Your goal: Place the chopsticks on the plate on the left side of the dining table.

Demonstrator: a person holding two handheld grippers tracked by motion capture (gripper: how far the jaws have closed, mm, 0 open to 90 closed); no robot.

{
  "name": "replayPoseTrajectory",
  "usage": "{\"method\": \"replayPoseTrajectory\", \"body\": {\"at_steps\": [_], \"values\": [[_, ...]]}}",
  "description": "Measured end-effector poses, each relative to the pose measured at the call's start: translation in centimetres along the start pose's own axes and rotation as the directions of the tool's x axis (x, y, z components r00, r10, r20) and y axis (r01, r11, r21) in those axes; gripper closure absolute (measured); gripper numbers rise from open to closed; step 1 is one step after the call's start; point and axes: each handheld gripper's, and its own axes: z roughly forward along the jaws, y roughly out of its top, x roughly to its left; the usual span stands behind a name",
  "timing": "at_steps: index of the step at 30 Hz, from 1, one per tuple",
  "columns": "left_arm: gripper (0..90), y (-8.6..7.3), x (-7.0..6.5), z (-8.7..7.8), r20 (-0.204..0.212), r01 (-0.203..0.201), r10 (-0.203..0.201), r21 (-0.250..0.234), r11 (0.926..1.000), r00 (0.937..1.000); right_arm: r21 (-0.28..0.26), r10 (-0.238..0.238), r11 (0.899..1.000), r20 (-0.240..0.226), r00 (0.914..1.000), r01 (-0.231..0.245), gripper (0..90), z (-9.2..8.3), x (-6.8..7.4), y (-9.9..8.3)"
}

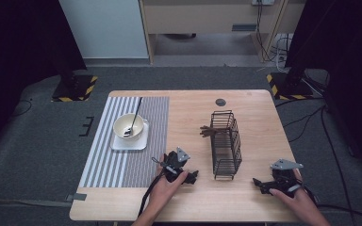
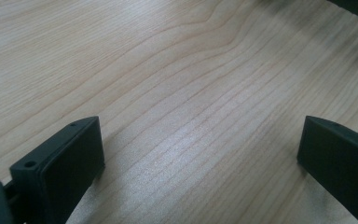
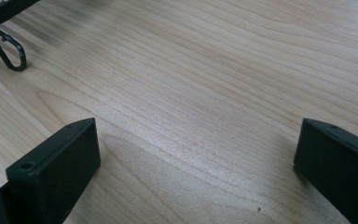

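Observation:
A black wire rack (image 1: 226, 145) lies on its side in the middle of the wooden table (image 1: 188, 108), with brown wooden utensils (image 1: 209, 131) sticking out of its left side. My left gripper (image 1: 192, 177) rests on the table to the left of the rack's near end, held by a hand; its jaws stand wide apart over bare wood (image 2: 200, 144), nothing between them. My right gripper (image 1: 258, 183) rests to the right of the rack, open too, with bare wood (image 3: 196, 149) between its jaws. A foot of the rack (image 3: 9, 53) shows at the top left of the right gripper view.
A cream bowl (image 1: 129, 126) with a spoon (image 1: 134, 120) in it sits on a white square plate (image 1: 141, 144) on a grey striped placemat (image 1: 108, 160) at the table's left. A dark round grommet (image 1: 220, 101) lies near the far edge. Black stand bases flank the table.

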Motion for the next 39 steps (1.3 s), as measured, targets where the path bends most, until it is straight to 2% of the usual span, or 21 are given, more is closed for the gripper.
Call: {"method": "replayPoseTrajectory", "body": {"at_steps": [6, 10, 13, 15, 19, 23, 31, 35, 39], "values": [[0.0, 0.0, 0.1, 0.0, 0.007, -0.006, 0.006, 0.001, 1.0000, 1.0000, 0.001, 0.001, 1.000, 0.002, 1.0000, -0.001, 0.2, 0.0, 0.0, 0.0], [0.4, 0.0, 0.4, -0.2, 0.029, -0.025, 0.024, 0.008, 0.9997, 0.9993, -0.001, 0.001, 1.000, 0.003, 1.0000, -0.001, 0.2, 0.0, 0.0, 0.0], [3.8, 0.1, 0.7, -0.5, 0.045, -0.011, 0.012, -0.020, 0.9997, 0.9989, -0.001, 0.000, 1.000, 0.002, 1.0000, 0.000, 0.2, 0.0, 0.0, 0.0], [4.0, 0.3, 0.8, -0.9, 0.049, -0.016, 0.018, -0.051, 0.9986, 0.9986, 0.000, 0.003, 1.000, 0.002, 1.0000, -0.003, 0.2, 0.0, 0.0, 0.0], [3.8, 0.4, 1.1, -1.4, 0.071, -0.017, 0.023, -0.077, 0.9969, 0.9972, -0.001, 0.001, 1.000, 0.003, 1.0000, -0.001, 0.2, 0.0, 0.0, 0.0], [4.8, 0.6, 1.3, -1.8, 0.081, -0.048, 0.055, -0.083, 0.9954, 0.9952, -0.001, 0.001, 1.000, 0.002, 1.0000, -0.001, 0.2, 0.0, 0.0, 0.0], [4.9, 0.9, 1.6, -2.9, 0.123, -0.043, 0.057, -0.116, 0.9924, 0.9908, 0.000, 0.000, 1.000, 0.001, 1.0000, 0.000, 0.2, 0.0, 0.0, 0.0], [8.1, 1.0, 1.6, -3.4, 0.133, -0.050, 0.066, -0.115, 0.9921, 0.9889, -0.001, 0.001, 1.000, 0.002, 1.0000, -0.001, 0.2, 0.0, 0.0, 0.0], [11.1, 1.7, 1.7, -4.4, 0.155, -0.045, 0.067, -0.141, 0.9890, 0.9857, 0.000, -0.002, 1.000, -0.002, 1.0000, 0.002, 0.2, 0.0, 0.0, 0.0]]}}
